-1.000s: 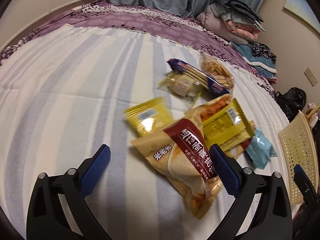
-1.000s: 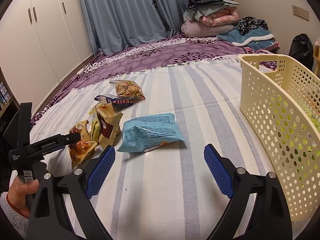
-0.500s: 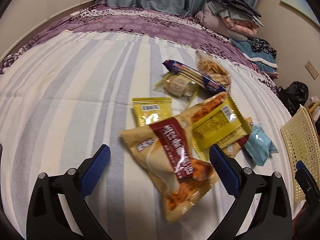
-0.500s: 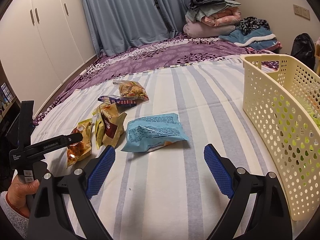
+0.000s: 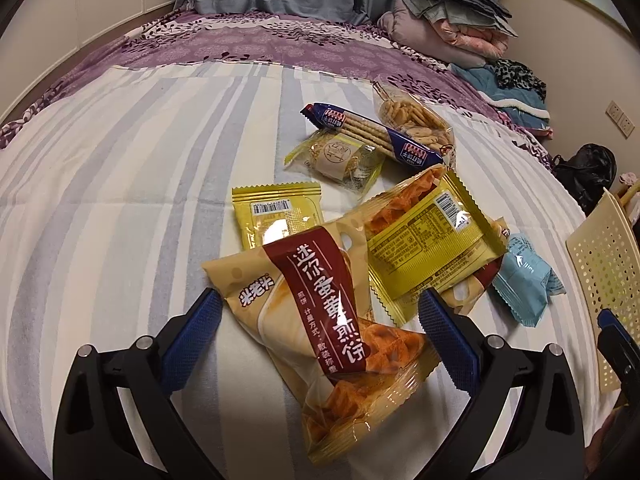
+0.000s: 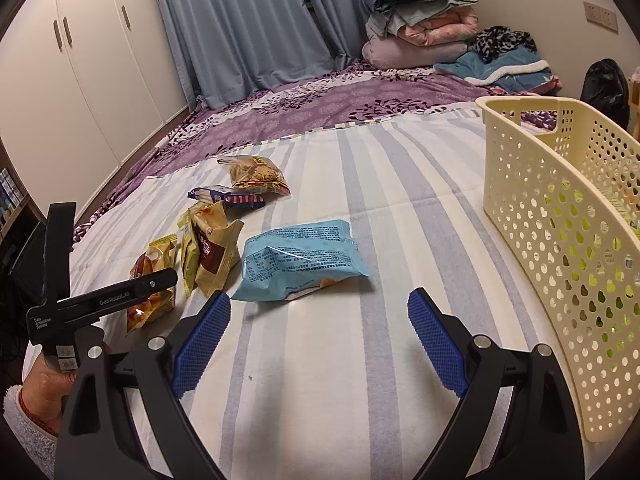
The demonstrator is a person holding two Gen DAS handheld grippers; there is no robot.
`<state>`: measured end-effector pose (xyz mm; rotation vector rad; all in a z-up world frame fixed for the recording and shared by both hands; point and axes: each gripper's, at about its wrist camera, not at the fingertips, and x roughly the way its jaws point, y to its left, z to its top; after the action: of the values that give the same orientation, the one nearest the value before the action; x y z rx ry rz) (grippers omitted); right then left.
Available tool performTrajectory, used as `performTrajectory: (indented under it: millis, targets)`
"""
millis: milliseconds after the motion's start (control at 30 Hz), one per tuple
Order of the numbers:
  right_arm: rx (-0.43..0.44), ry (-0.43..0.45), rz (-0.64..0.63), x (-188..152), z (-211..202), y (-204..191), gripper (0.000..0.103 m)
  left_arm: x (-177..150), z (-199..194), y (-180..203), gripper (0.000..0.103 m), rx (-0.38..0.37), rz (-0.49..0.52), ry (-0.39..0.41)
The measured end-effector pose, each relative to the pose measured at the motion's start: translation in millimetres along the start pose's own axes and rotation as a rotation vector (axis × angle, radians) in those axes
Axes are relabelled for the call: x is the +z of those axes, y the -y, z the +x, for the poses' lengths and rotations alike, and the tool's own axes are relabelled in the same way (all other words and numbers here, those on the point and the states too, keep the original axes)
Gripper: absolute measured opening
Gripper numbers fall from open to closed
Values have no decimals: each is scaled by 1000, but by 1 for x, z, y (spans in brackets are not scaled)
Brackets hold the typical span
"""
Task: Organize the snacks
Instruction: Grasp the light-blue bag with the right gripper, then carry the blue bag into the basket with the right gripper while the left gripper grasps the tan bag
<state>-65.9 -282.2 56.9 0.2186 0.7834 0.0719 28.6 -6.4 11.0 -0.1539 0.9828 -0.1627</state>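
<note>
The left gripper [image 5: 320, 338] is held with its jaws spread wide, and a tan snack bag with a dark red band [image 5: 320, 312] is seen lying between the blue pads [image 5: 192, 336]; whether the pads touch the bag cannot be told, and nothing is gripped. The right gripper [image 6: 318, 340] is likewise held with its jaws released and wide apart, with only striped bedsheet [image 6: 320, 400] seen between them; a light blue snack packet [image 6: 298, 260] lies just ahead of its left pad. The snacks are gathered in a loose pile on the bed: a large yellow packet [image 5: 432, 248] is overlapped onto the tan bag, a small yellow sachet [image 5: 278, 216] is partly tucked under the bag's upper edge, and beyond them lie a clear-wrapped pastry [image 5: 336, 158], a dark blue sleeve of crackers [image 5: 372, 134] and a clear bag of small biscuits [image 5: 412, 118]. A cream perforated basket [image 6: 560, 216] stands at the right side of the bed, well apart from the pile, with greenish items dimly seen through its holes. Folded bedding [image 6: 420, 20] is stacked at the far end before blue curtains [image 6: 240, 20]. In the right wrist view the left hand [image 6: 48, 384], in a fleecy cuff, is seen gripping the left tool's handle, the tool being angled low over the pile.
</note>
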Motion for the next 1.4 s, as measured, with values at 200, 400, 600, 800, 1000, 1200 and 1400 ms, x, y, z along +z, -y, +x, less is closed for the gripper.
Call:
performTrajectory:
  millis: [200,400,600,800,1000,1200,1400]
  targets:
    - [63,-56,20,9,19,-3,90,-2,-9,-9,72,6,14,15]
    - [84,-100,-16,22,44,-17,92,2,-19,-17,65,1,23,41]
    - [45,-158,-108,36,83,-29,94,1,-19,-22,65,-11,15,35]
    - [22,-210,-144,43,106,-31,97,3,-15,-26,65,-24,5,28]
    - [-19,-235,-217,35,114,-37,98,3,-10,-28,66,-26,-7,21]
    - [-51,-235,-241,33,115,-42,98,3,-8,-27,66,-20,-12,14]
    - [-79,-212,-219,33,108,-40,90,1,-12,-25,66,-22,-17,23]
